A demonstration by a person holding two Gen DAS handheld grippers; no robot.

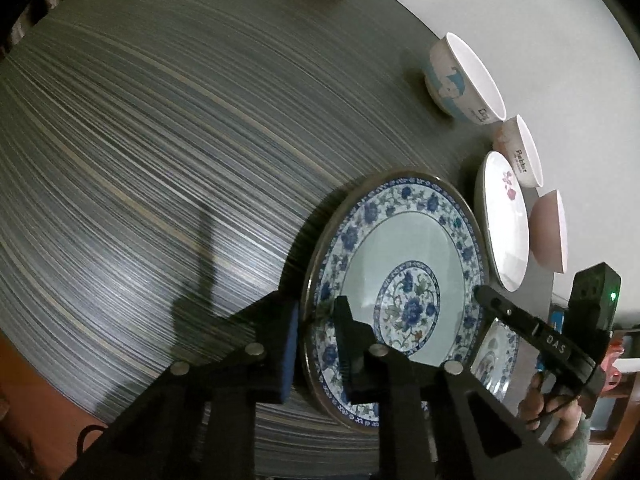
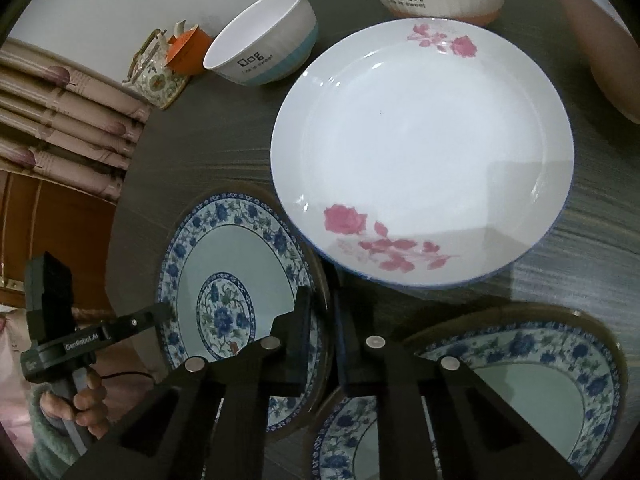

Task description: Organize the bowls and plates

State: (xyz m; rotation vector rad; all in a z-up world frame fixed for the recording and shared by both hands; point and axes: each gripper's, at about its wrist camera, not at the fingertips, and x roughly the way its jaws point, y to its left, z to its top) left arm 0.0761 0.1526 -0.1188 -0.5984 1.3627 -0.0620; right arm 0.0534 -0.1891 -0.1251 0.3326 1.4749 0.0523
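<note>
With both the left gripper (image 1: 316,340) and right gripper (image 2: 322,332) clamped on one blue-floral porcelain plate's (image 2: 236,264) opposite rims, stacking looked barely begun: the rose-printed white plate (image 2: 420,148), second blue-floral plate (image 2: 540,380) and bowls stood separate.

left gripper (image 1: 316,340) jaws clamped, right gripper (image 2: 322,332) seemingly clamped

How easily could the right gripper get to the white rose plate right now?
Probably not until it lets go: the right gripper grips the blue floral plate by its rim, with the left gripper on the opposite rim. Otherwise the rose plate lies just ahead, unobstructed.
</note>
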